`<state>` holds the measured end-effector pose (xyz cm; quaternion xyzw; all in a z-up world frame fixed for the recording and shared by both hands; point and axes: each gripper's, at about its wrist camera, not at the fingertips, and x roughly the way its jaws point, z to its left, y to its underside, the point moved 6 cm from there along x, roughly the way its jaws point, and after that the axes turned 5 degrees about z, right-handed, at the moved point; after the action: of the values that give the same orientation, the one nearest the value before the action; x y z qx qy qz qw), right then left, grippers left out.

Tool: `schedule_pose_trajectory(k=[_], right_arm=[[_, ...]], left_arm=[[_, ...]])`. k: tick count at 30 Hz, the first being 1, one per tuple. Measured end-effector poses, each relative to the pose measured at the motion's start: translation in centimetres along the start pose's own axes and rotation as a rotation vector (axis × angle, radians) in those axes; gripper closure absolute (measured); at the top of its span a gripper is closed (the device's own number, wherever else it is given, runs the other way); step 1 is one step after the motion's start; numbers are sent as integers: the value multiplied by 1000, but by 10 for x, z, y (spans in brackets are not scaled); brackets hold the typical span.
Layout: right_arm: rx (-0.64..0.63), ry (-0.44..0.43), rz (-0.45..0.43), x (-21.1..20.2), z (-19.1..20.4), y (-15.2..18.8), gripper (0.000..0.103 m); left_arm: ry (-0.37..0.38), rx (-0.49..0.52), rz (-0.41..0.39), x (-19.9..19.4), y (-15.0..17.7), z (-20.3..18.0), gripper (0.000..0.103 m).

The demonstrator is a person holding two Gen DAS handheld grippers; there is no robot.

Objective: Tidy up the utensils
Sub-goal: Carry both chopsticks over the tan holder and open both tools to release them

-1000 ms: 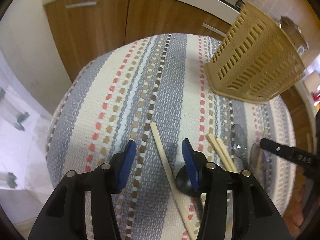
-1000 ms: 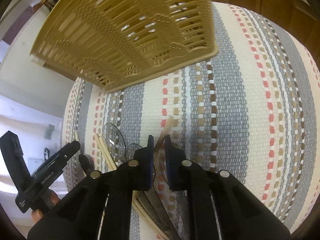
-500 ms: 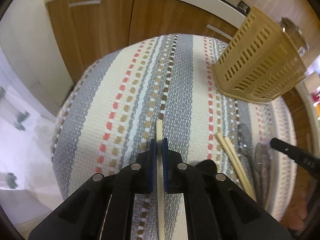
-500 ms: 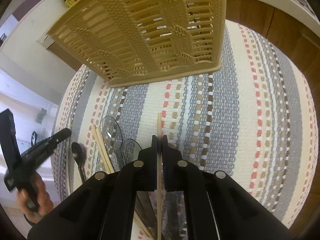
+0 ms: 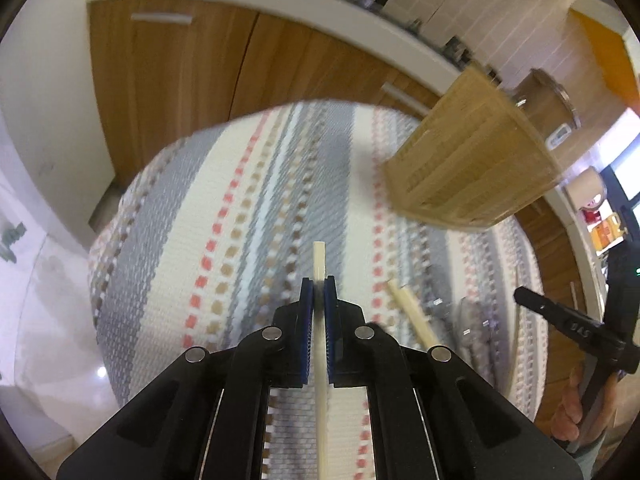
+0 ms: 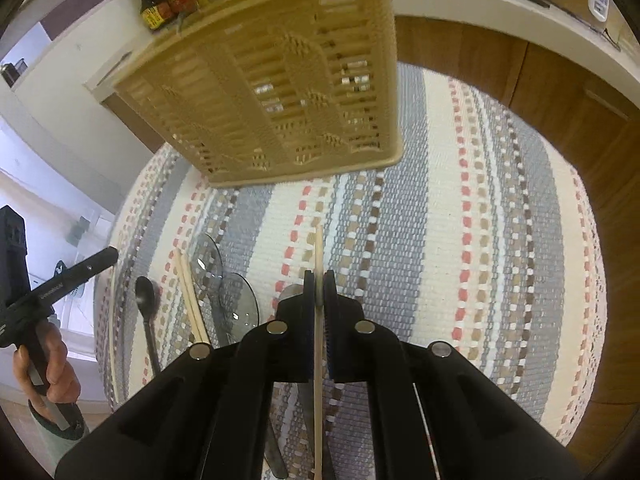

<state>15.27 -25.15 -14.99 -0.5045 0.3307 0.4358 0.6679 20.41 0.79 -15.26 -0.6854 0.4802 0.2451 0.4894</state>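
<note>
Chopsticks, one (image 5: 319, 258) pinched in the shut left gripper (image 5: 319, 286) mid-frame, another (image 6: 319, 248) in the shut right gripper (image 6: 319, 280), could slip or twist loose and miss the basket (image 6: 280, 92) at upper left.

No legible text; gripper (image 6: 60, 286) lettering blurred.

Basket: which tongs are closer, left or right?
Right. Right tongs, shut on a chopstick, point at the basket close ahead; left tongs, shut on another chopstick, have it farther off to their right.
</note>
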Motion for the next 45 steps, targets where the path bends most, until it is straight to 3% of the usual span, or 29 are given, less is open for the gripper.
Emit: schedule_pose_trajectory(k=[9,15,21,27,34,41,45], right_arm=[[-79,-20,-213,-71,10,2,100],[-116,-43,-448,-126,22,-8,100],[-105,-72,-574,-167,28,-40,100],[-110,-70,-627,-192,33,-80,100],[-109,-71,-703,-221,37,-124,100],[-111,-33,-687,-190,36,-151,100],[-107,-31,-656,-167,30,-159,100]], left_arm=[[5,90,-278,-71,-18,-52,100],[24,125,-424,-111,-36,-89,100],[31,183,-596,-145,-72,-136,100],[51,232,-726,-167,-111,-177,100],[92,244,-824,-157,-150,-200,100],[163,222,-860,-122,-178,-194,100],[148,211,-866,-98,-182,-185,100]])
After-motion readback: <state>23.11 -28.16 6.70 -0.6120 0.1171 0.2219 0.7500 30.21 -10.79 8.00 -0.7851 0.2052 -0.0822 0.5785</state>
